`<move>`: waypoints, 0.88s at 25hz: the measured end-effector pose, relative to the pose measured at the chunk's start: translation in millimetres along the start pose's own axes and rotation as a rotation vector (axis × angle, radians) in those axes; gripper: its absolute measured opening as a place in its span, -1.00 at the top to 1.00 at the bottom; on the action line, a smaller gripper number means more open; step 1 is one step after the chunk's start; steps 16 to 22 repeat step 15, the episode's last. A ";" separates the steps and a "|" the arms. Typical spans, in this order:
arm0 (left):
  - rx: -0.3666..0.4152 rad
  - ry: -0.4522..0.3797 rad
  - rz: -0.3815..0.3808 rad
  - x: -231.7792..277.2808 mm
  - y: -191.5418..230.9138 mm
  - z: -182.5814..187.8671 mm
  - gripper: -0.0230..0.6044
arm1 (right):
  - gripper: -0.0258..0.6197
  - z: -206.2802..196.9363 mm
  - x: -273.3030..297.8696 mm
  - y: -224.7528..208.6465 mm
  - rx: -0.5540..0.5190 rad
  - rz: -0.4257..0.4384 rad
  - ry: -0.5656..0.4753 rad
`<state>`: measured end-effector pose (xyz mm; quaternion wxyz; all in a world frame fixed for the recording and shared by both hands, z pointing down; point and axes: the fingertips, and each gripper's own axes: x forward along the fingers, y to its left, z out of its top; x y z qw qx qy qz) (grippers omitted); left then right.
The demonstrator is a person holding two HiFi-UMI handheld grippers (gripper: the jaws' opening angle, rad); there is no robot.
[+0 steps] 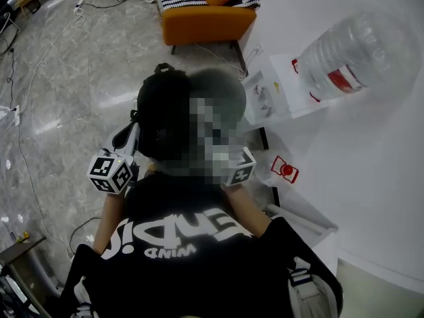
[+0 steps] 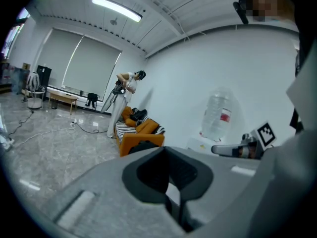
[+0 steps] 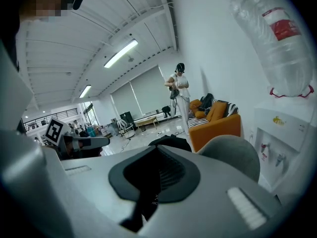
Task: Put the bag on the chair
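**Head view: bag beside chair, both tongs closed**

Open grey floor (image 1: 59, 78) spreads left and far, and a white wall (image 1: 377, 177) bounds the right. An orange sofa (image 1: 205, 22) stands far off. The black bag (image 1: 162, 114) sits just left of the grey chair (image 1: 222, 85). The left gripper (image 2: 167, 162) has its jaws together and empty. The right gripper (image 3: 156, 162) pinches a black strap (image 3: 148, 200).

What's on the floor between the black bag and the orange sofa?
Nothing. The head view shows only bare, shiny floor between the black bag and the orange sofa.
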<state>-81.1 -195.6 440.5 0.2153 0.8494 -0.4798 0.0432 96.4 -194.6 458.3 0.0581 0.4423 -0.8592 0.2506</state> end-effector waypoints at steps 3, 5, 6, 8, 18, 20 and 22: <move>-0.004 0.000 0.004 -0.9 -1.1 -1.5 0.92 | 0.92 -0.2 -1.5 0.0 0.001 0.006 -0.002; -0.004 0.001 0.005 -1.8 -1.1 -1.8 0.92 | 0.92 -0.4 -1.9 0.8 0.001 0.006 -0.002; -0.005 0.003 0.005 -2.3 -1.1 -2.3 0.92 | 0.92 -0.6 -2.2 1.2 0.001 0.005 -0.002; -0.008 0.005 0.005 -3.8 -1.8 -3.5 0.92 | 0.92 -1.2 -3.4 2.3 0.000 0.004 -0.002; -0.024 0.016 0.007 -6.8 -1.3 -7.3 0.92 | 0.92 -3.3 -4.4 4.3 -0.002 0.004 0.000; -0.024 0.016 0.007 -6.8 -1.3 -7.3 0.92 | 0.92 -3.3 -4.4 4.3 -0.002 0.004 0.000; -0.024 0.016 0.007 -6.8 -1.3 -7.3 0.92 | 0.92 -3.3 -4.4 4.3 -0.002 0.004 0.000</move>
